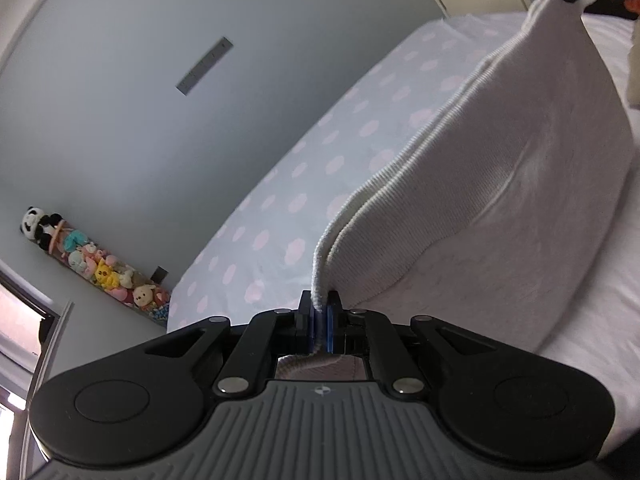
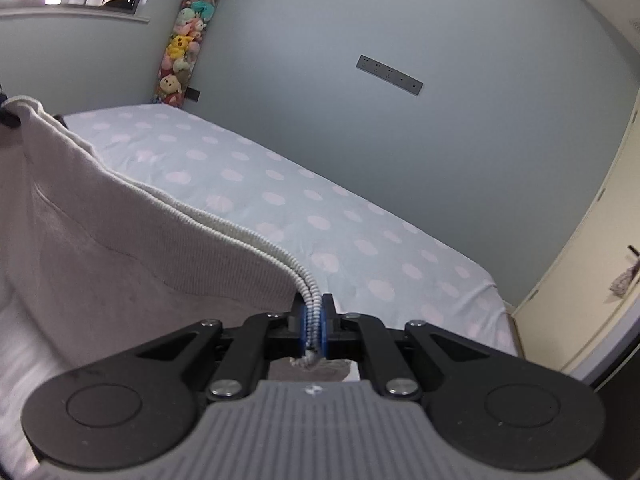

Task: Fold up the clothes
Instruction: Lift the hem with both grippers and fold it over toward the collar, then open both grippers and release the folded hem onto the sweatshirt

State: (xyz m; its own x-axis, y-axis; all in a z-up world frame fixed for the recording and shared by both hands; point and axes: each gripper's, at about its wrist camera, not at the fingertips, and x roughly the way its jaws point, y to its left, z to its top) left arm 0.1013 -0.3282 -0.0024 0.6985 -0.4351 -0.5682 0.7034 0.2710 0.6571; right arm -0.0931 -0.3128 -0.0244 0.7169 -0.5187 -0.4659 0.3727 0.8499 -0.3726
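only right wrist view shows door [image 2: 580, 280]; both show sweater [image 1: 520, 168].

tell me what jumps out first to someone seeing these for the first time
A cream knit garment hangs stretched between the two claws: the left claw and the right claw each pinch a corner of its ribbed hem. Beneath it lies a bed with a pale dotted sheet. In the room's corner stands a tall column of plush toys, topped by a panda.

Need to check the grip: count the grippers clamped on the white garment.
2. The left gripper pinches one end of the white garment's ribbed hem; the right gripper pinches the other end.
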